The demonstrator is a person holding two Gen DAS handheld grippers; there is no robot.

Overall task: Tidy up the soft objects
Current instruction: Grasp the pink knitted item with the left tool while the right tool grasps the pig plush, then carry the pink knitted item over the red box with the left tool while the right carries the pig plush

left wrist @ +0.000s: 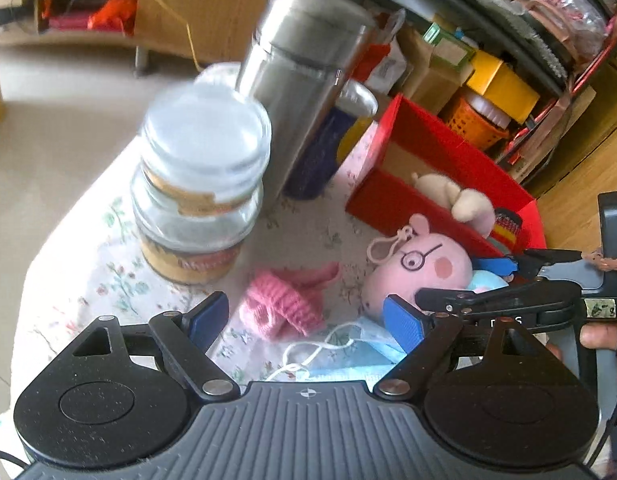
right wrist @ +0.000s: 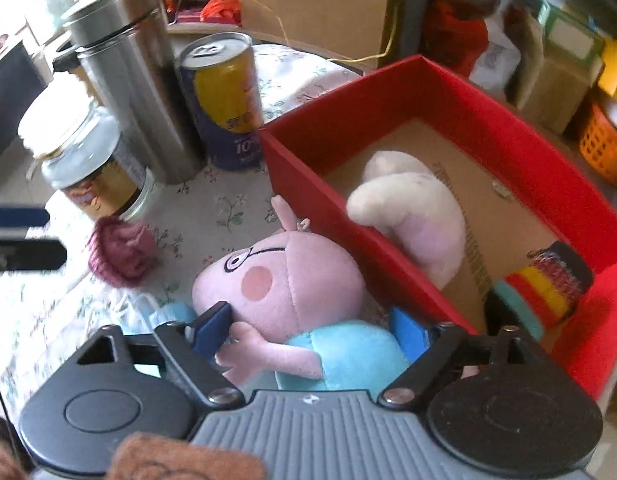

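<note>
A pink pig plush (right wrist: 292,284) with glasses and a blue body lies on the floral cloth beside the red box (right wrist: 308,160). My right gripper (right wrist: 312,328) has its blue pads on either side of the plush's body and grips it; it also shows in the left wrist view (left wrist: 504,280). My left gripper (left wrist: 304,320) is open and empty, above a pink knitted piece (left wrist: 284,304) and a blue face mask (left wrist: 348,356). In the box lie a cream and pink plush (right wrist: 412,208) and a striped knitted item (right wrist: 548,284).
A glass jar (left wrist: 196,192), a tall steel flask (left wrist: 304,76) and a yellow and blue can (right wrist: 224,96) stand on the table (left wrist: 88,280) left of the box. Cardboard boxes, an orange basket (right wrist: 604,148) and shelves crowd the background.
</note>
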